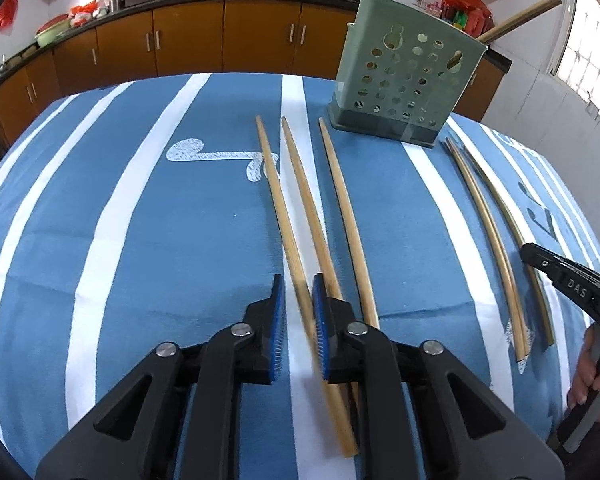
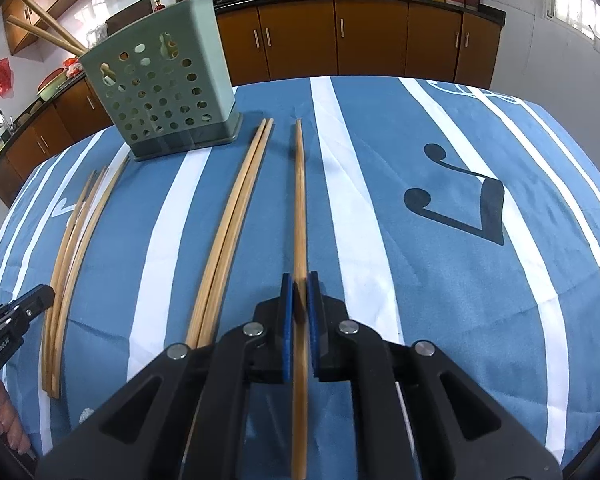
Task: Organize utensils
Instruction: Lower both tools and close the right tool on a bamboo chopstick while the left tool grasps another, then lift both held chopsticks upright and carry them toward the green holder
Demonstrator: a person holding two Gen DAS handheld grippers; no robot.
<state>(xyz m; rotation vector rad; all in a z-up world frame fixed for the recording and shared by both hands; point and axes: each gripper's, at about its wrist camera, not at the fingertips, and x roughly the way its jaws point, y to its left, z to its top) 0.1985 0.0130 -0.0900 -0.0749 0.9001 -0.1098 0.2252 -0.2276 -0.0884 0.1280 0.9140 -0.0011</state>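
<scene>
Several wooden chopsticks lie on the blue striped tablecloth (image 1: 140,220). A green perforated utensil holder (image 1: 404,76) stands at the far side with chopsticks sticking out of it; it also shows in the right wrist view (image 2: 164,88). My left gripper (image 1: 299,292) straddles one chopstick (image 1: 276,196), its jaws narrow around it; two more chopsticks (image 1: 340,196) lie just right of it. My right gripper (image 2: 299,292) is shut on a single chopstick (image 2: 299,200) that runs forward between the pads. A pair of chopsticks (image 2: 236,216) lies to its left.
Brown kitchen cabinets (image 1: 188,40) and a dark counter with woks run behind the table. Three chopsticks lie at the left in the right wrist view (image 2: 72,248). The other gripper shows at the frame edge in each view (image 1: 568,276) (image 2: 16,312).
</scene>
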